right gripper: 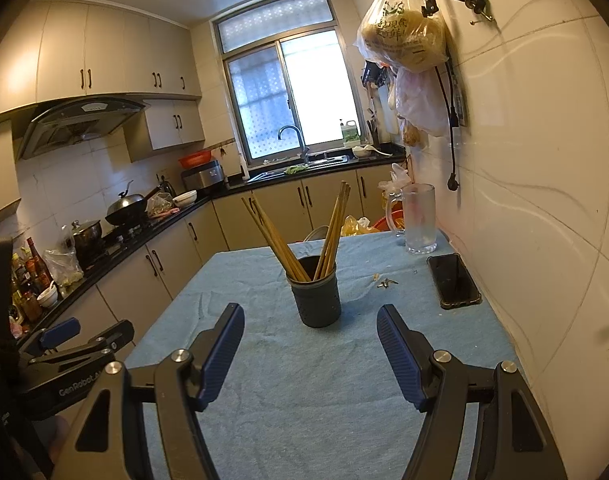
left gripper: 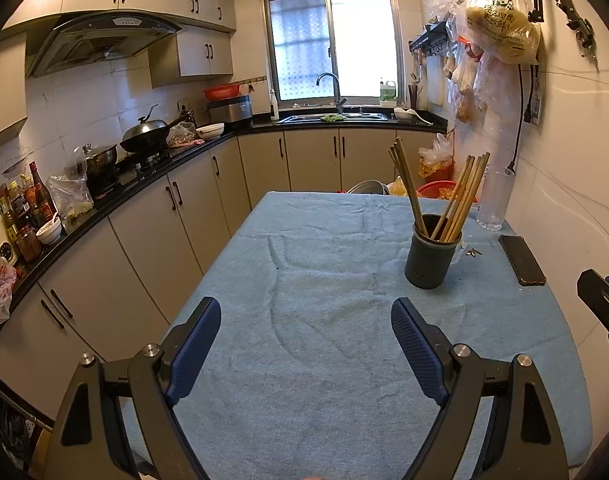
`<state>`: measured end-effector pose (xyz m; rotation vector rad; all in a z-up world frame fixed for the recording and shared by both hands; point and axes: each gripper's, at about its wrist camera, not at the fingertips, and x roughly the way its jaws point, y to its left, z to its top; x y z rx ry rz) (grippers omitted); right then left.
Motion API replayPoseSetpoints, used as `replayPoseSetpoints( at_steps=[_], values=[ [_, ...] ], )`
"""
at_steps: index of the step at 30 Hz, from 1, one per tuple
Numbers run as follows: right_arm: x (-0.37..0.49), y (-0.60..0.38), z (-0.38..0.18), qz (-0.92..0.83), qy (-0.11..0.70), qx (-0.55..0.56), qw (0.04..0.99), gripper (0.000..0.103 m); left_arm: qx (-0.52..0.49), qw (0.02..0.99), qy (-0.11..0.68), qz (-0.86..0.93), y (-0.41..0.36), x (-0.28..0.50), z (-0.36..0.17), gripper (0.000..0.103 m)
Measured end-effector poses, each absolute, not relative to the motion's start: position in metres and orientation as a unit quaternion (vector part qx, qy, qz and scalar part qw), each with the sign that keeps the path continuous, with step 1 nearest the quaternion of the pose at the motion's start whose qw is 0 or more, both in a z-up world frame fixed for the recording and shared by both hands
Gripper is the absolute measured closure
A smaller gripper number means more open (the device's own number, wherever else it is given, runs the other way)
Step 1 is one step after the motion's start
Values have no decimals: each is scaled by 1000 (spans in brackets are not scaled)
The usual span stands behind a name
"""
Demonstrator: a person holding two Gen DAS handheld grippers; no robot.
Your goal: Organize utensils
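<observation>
Both tongs, left (left gripper: 306, 346) and right (right gripper: 310, 354), hang spread and empty; chopsticks (right gripper: 300, 236) already sit in the cup (right gripper: 316, 296), so probably wrapping up.

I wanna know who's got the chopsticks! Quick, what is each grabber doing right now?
Left gripper: open, holding nothing.
Right gripper: open, holding nothing.
The chopsticks stand in the holder.

Narrow kitchen, white tiled walls (right gripper: 524, 160). Bright frosted window (left gripper: 330, 44) at 12 o'clock above the sink (left gripper: 332, 117); beige cabinets (left gripper: 152, 236) under a black counter at 9 o'clock. Range hood (left gripper: 100, 40) at 10 o'clock.
</observation>
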<state>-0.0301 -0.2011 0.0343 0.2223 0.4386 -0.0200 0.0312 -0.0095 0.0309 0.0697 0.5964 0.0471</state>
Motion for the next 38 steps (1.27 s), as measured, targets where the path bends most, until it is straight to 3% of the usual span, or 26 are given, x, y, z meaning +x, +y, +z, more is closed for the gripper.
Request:
replayPoseSetpoints(
  at_steps=[33,38],
  values=[
    [-38,-202,35,-16,207,107,972,31,37,958,284,8,-15,29,37,16],
    [-32,-203,34,-12,212,107,971,31,31,967,254,9,-11,34,34,16]
  ],
)
